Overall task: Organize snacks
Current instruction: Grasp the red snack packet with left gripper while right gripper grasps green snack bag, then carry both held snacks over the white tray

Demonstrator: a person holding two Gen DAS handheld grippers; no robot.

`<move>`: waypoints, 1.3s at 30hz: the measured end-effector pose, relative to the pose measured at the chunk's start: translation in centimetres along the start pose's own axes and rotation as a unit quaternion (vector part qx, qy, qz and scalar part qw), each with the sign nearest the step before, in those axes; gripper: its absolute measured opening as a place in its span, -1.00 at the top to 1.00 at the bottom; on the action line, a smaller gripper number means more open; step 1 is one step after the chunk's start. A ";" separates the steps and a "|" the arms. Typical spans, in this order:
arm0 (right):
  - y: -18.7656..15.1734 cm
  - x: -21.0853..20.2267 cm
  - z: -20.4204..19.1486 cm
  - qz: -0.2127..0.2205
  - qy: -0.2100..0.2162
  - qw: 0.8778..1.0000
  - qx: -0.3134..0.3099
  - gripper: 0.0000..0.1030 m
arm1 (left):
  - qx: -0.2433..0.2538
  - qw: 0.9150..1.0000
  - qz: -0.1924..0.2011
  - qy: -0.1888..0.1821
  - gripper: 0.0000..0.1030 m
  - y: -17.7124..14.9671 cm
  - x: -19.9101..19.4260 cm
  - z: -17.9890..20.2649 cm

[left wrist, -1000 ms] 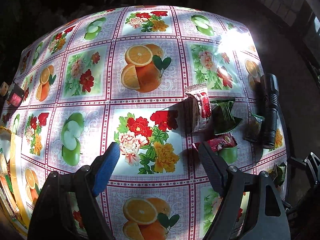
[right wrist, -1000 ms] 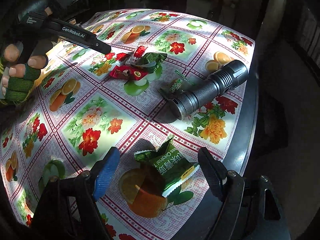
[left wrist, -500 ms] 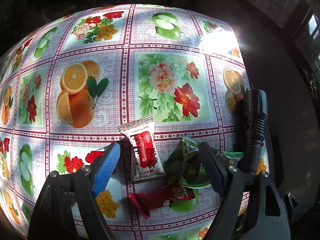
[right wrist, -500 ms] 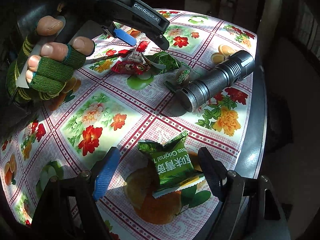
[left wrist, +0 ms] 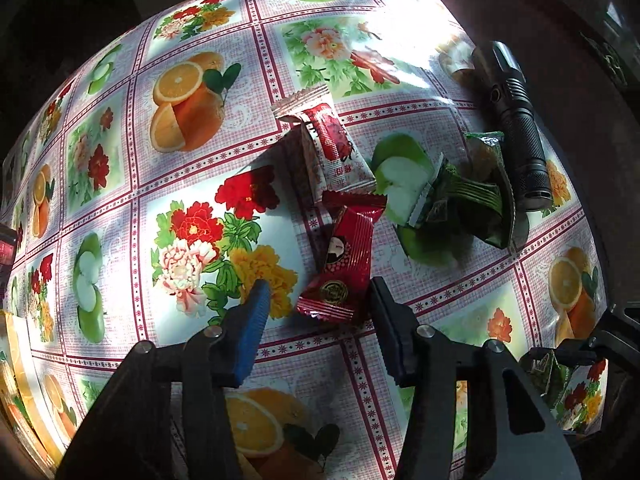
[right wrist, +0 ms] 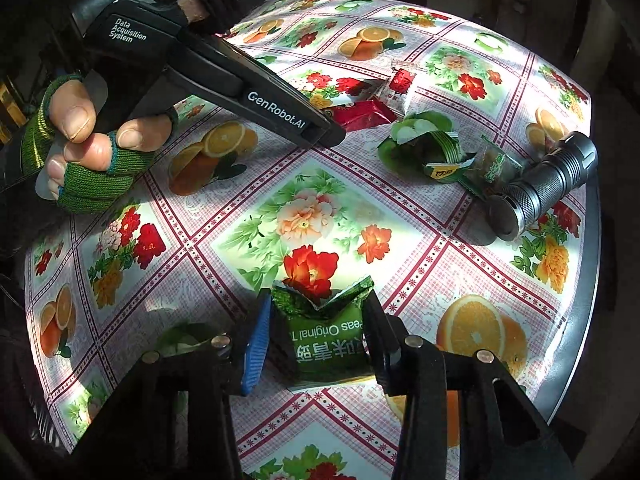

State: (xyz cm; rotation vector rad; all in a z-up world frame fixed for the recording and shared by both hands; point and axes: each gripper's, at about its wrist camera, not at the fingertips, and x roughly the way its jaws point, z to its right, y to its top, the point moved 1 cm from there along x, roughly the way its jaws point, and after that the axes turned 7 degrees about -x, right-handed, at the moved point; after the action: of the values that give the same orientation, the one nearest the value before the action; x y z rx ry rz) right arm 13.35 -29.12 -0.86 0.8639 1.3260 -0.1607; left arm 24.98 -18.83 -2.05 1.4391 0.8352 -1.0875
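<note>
My left gripper is open, its fingers either side of the near end of a dark red snack packet that lies on the tablecloth. A white-and-red packet lies just beyond it, and green packets lie to the right. My right gripper is shut on a green peas packet, with both pads against its sides. In the right wrist view the left gripper reaches in from the left beside the red packet.
A black flashlight lies near the table's right edge, also in the right wrist view. The fruit-and-flower tablecloth covers the round table. A yellow box edge shows at far left.
My left gripper moved down and closer to straddle the dark red packet. My right gripper closed in on the green peas packet and narrowed onto it.
</note>
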 end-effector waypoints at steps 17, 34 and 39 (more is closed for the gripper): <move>2.0 -11.1 -1.5 0.126 -0.045 0.985 0.109 0.18 | 0.026 0.998 0.054 -0.024 -0.29 1.4 -3.5 -0.9; 0.2 -12.3 -11.9 0.304 0.047 0.926 0.217 0.18 | -0.017 1.000 0.021 -0.002 0.63 -2.7 -1.9 -3.5; 1.9 -8.4 -14.6 0.285 0.030 0.930 0.228 0.18 | -0.083 0.995 0.047 0.029 0.63 -8.7 -5.5 -9.5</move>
State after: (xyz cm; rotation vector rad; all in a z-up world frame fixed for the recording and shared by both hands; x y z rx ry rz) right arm 0.69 -21.63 7.63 1.6281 1.0526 0.0197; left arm 16.76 -7.72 0.06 1.3624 0.8692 -0.8882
